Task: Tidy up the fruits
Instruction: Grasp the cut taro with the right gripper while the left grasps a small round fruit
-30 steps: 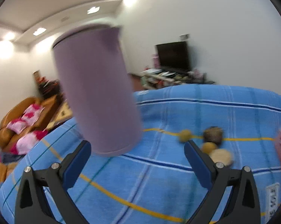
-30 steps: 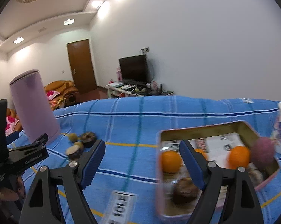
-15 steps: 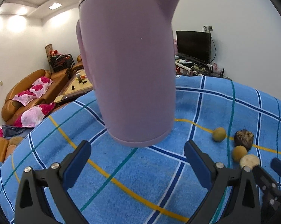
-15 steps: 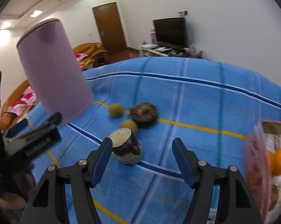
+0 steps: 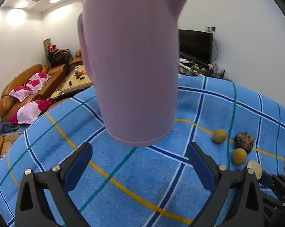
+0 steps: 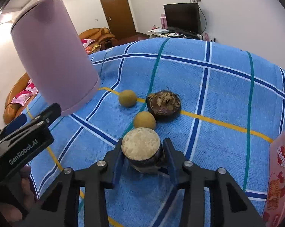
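The right gripper (image 6: 142,156) has just been closing, and its 2 blue-padded jaws are now pinching a dark-skinned cut fruit with a pale flat face (image 6: 141,149) that is sitting on the blue checked cloth (image 6: 218,94). The fruit is at 6 o'clock in the right wrist view, low and central, cut face up. The grip is taking its rounded sides, probably so the fruit can be lifted into the pink tin box (image 6: 280,174) showing at 4 o'clock.

Just past it at 12 o'clock, a small round tan fruit (image 6: 144,121) is lying almost against it. A dark brown, rough-husked fruit (image 6: 164,105) is sitting at 1 o'clock, touching that tan fruit, and a 2nd small round tan fruit (image 6: 127,98) is resting at 11 o'clock. These 3 are crowding the far side, so lifting straight up looks safest.

The left gripper (image 5: 140,167) is hanging spread wide, holding nothing, facing a tall lilac plastic kettle (image 5: 134,66) standing at 12 o'clock in its view.
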